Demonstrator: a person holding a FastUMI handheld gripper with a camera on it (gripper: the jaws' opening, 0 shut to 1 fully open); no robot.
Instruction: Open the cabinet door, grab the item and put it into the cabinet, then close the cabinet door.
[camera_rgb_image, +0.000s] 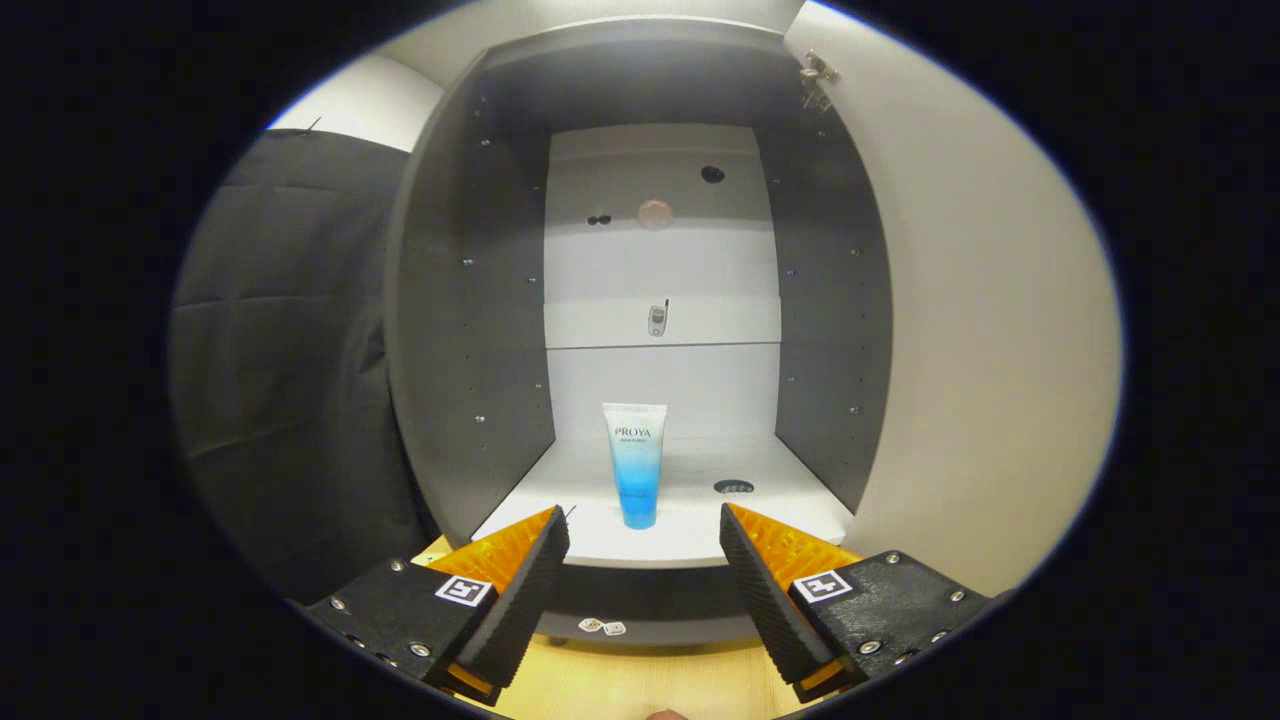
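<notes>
So in the claw's own view we're looking straight into the cabinet (470, 300), and its door (980, 330) is swung wide open, standing off to the right of the cabinet. Our claw (645, 545) is released, fingers spread well apart with nothing between them, hovering just in front of the cabinet's bottom shelf (800, 505).

The item, a tube (635, 465) that fades from white on top to blue at the bottom, is standing upright on its cap on that bottom shelf, near the front edge of the cabinet. It sits just beyond the fingers, roughly lined up with the gap between them, and it's not touching either one.

Also inside the cabinet: a small dark round thing (733, 487) on the bottom shelf, right of the tube. On the next shelf up there's a small silvery gadget (657, 320) that we can't really make out. Left of the cabinet hangs dark cloth (280, 370), and below the cabinet there's a bit of yellowish wooden worktop (640, 680).
</notes>
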